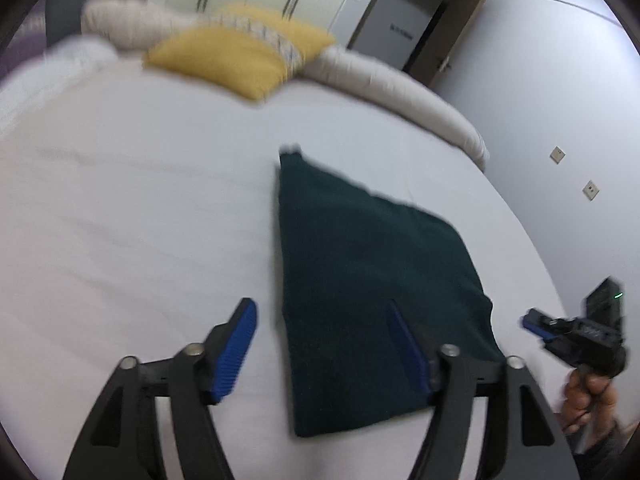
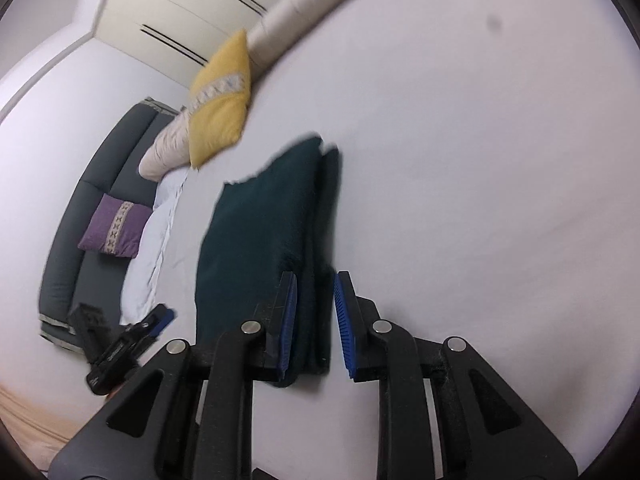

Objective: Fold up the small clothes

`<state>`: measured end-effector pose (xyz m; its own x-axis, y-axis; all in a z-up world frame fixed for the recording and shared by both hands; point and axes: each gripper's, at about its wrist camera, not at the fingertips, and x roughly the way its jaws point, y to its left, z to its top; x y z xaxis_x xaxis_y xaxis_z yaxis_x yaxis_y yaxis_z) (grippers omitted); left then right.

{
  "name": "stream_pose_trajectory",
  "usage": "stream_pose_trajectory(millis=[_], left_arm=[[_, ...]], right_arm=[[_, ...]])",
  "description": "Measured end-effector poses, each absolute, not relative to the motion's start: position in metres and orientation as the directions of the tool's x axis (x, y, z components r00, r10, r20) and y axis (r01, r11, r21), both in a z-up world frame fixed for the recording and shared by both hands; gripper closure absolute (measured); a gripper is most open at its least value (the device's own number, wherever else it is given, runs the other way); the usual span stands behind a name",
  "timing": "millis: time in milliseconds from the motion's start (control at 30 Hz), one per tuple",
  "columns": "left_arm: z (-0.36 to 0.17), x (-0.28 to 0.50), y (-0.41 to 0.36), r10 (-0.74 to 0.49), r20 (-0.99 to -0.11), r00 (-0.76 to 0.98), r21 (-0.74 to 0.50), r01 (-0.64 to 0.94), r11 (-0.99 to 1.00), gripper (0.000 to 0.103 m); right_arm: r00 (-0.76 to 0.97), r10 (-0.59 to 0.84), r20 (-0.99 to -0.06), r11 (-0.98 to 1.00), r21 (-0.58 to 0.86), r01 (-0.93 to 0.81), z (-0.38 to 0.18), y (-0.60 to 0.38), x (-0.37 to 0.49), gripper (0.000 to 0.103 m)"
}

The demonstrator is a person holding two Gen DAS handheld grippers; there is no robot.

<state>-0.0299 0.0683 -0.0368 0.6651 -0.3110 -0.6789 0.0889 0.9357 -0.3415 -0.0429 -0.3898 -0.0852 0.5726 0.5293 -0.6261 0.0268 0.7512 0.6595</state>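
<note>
A dark green garment [image 1: 372, 280] lies folded flat on a white bed [image 1: 140, 200], its layered edges stacked along one side in the right wrist view. The left gripper [image 1: 324, 344] hovers over the garment's near end, its blue-padded fingers [image 1: 236, 352] spread wide apart; one pad is over bare sheet to the left of the cloth, the other over the cloth itself, and neither grips anything. The right gripper [image 2: 316, 320] is held at the garment's near right edge, fingers parted with a narrower gap, the folded layers showing between the pads but not pinched. In the left wrist view that gripper sits off to the right of the garment, the person's hand [image 1: 592, 400] wrapped round its handle. A yellow cushion [image 1: 236, 52] and a long beige bolster [image 1: 400, 92] rest along the bed's far edge, and a purple cushion [image 2: 114, 226] sits on a grey sofa [image 2: 100, 200] beyond
</note>
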Motion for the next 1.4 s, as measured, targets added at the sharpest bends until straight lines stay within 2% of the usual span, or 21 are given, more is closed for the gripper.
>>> stream_pose_trajectory(millis=[67,100,133,167,200,233,300,400,467,567,700,800,933,1067,1167,1267,1400], left_arm=[[-0.01,-0.049,0.059,-0.247,-0.616,0.749,-0.252,0.109,0.961,0.016],[-0.001,-0.056,0.056,-0.216,-0.588,0.779,-0.215,0.107,0.971,0.005],[0.013,-0.067,0.051,-0.174,-0.542,0.822,-0.164,0.099,0.981,0.0],[0.024,-0.076,0.047,-0.143,-0.498,0.855,-0.128,0.09,0.988,0.0],[0.037,-0.088,0.042,-0.114,-0.443,0.889,-0.088,0.084,0.993,0.0],[0.047,-0.096,0.037,-0.091,-0.403,0.911,-0.056,0.074,0.996,0.0],[0.062,-0.108,0.03,-0.042,-0.356,0.934,-0.007,0.042,0.999,0.0],[0.082,-0.122,0.022,-0.02,-0.325,0.945,0.032,0.032,0.999,0.0],[0.092,-0.126,0.017,0.006,-0.355,0.935,0.053,0.014,0.999,0.0],[0.096,-0.126,0.018,-0.01,-0.362,0.932,0.029,0.022,0.999,0.0],[0.08,-0.119,0.021,0.006,-0.446,0.895,0.005,-0.005,1.0,0.0],[0.059,-0.112,0.022,-0.001,-0.529,0.848,-0.014,-0.008,1.0,0.0],[0.025,-0.097,0.029,-0.025,-0.627,0.779,-0.066,-0.021,0.998,0.0],[-0.004,-0.089,0.029,0.027,-0.674,0.738,-0.017,-0.052,0.999,0.0],[-0.024,-0.086,0.027,0.054,-0.703,0.71,0.015,-0.061,0.998,0.0],[-0.034,-0.085,0.027,0.038,-0.717,0.696,-0.005,-0.06,0.998,0.0],[-0.036,-0.086,0.021,0.029,-0.722,0.691,-0.001,-0.043,0.999,0.0]], right_arm=[[0.627,0.446,-0.639,0.817,0.576,0.006,-0.058,-0.382,-0.054,0.076],[0.653,0.406,-0.64,0.845,0.534,-0.002,-0.044,-0.382,-0.062,0.067],[0.682,0.363,-0.635,0.873,0.487,-0.012,-0.031,-0.378,-0.071,0.057],[0.717,0.313,-0.623,0.903,0.43,-0.021,-0.014,-0.365,-0.076,0.035],[0.766,0.25,-0.592,0.931,0.364,-0.023,0.005,-0.356,-0.086,0.024],[0.807,0.209,-0.553,0.948,0.319,-0.027,0.023,-0.352,-0.098,0.02],[0.885,0.14,-0.444,0.974,0.223,-0.042,0.052,-0.337,-0.119,0.003],[0.936,0.075,-0.345,0.993,0.114,-0.037,0.084,-0.317,-0.14,0.001],[0.941,0.074,-0.329,0.995,0.084,-0.048,0.102,-0.307,-0.148,0.001],[0.942,0.101,-0.321,0.991,0.111,-0.069,0.121,-0.303,-0.158,0.0],[0.934,0.101,-0.342,0.988,0.145,-0.054,0.134,-0.298,-0.183,0.0],[0.912,0.075,-0.403,0.991,0.132,-0.023,0.13,-0.29,-0.187,0.0],[0.855,0.029,-0.518,0.995,0.096,0.024,0.101,-0.276,-0.172,0.0],[0.797,-0.021,-0.604,0.996,0.06,0.072,0.057,-0.26,-0.151,0.0],[0.773,-0.055,-0.632,0.996,0.018,0.085,0.024,-0.25,-0.14,0.0],[0.748,-0.095,-0.657,0.995,-0.033,0.097,-0.009,-0.243,-0.126,0.0],[0.714,-0.094,-0.694,0.994,-0.02,0.111,-0.042,-0.241,-0.112,0.001]])
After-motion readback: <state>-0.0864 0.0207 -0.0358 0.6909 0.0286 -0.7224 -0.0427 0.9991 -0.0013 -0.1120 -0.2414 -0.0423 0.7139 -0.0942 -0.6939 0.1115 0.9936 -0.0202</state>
